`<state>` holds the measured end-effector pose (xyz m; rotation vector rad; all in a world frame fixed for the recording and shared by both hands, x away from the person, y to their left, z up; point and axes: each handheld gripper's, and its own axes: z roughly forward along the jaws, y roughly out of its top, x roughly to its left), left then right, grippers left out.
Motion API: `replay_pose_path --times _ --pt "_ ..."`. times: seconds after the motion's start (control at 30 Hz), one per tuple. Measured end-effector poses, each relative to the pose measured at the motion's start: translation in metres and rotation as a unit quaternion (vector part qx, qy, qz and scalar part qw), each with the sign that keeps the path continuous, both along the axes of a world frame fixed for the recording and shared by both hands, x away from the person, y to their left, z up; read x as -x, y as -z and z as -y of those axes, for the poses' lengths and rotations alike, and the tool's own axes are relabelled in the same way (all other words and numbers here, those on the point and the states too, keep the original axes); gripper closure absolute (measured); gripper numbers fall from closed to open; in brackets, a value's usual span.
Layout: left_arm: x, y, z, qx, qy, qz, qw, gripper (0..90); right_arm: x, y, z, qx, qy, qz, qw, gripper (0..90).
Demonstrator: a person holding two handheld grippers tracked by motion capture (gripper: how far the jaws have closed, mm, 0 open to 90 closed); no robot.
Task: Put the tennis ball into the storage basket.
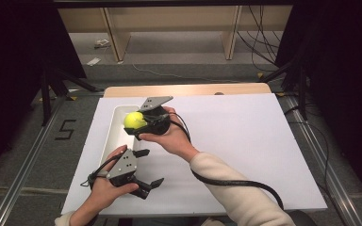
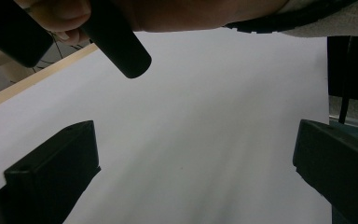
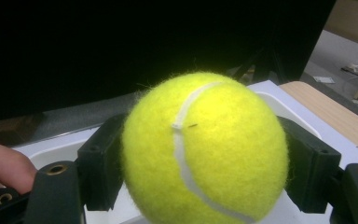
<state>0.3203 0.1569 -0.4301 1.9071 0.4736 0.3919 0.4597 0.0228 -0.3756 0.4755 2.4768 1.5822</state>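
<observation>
Fuzzy yellow tennis ball (image 3: 205, 149), squeezed in your right gripper (image 1: 135, 123)

It sits right between both black jaws, white seam curving down its face, clear of the surface, well apart from your left gripper (image 1: 147, 181).

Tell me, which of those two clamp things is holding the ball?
The right gripper, over the white tray: its jaws are shut on the yellow tennis ball. The left gripper, nearer the person, has its jaws spread with nothing between them.

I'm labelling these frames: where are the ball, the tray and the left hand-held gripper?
ball (image 3: 205, 149), right gripper view, felt near its seam
tray (image 1: 109, 136), high view, left rim
left hand-held gripper (image 1: 147, 168), high view, between open jaws
</observation>
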Motion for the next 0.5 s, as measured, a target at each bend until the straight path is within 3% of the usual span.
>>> replay_pose_path --times 0.5 --pt "-0.0001 0.0 0.0 -0.001 0.0 0.001 1.0 0.0 -0.0014 -0.0005 -0.0083 0.004 -0.004 -0.001 1.0 26.6"
